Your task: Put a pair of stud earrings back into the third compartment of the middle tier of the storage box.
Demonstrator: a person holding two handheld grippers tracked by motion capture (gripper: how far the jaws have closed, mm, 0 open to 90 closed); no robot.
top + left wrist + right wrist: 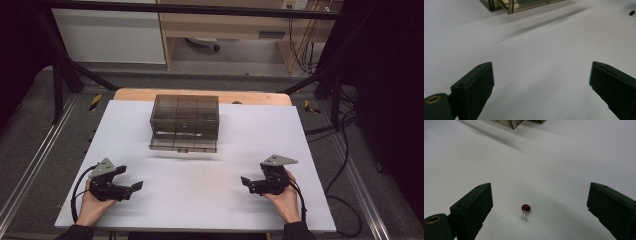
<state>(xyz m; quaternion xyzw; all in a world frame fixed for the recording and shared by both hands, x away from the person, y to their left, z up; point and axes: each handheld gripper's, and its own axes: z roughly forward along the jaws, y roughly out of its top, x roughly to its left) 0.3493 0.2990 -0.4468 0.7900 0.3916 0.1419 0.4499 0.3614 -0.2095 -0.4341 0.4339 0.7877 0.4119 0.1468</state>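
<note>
White board [200, 165] covers the wooden table; smoky box [184, 122] at its far middle, grey carpet around; both grippers [131, 188] [246, 183] gape empty

You're working in a lab or test workshop, not a home. Your table [300, 150] wears a plain white sheet and sits inside a dark metal frame [60, 75] with bars crossing at the far end. Metal rails [30, 165] run along grey carpet [30, 115] on both sides. Loose black cables [345, 150] trail on the right, and more hang below a far wooden bench [225, 25].
</note>
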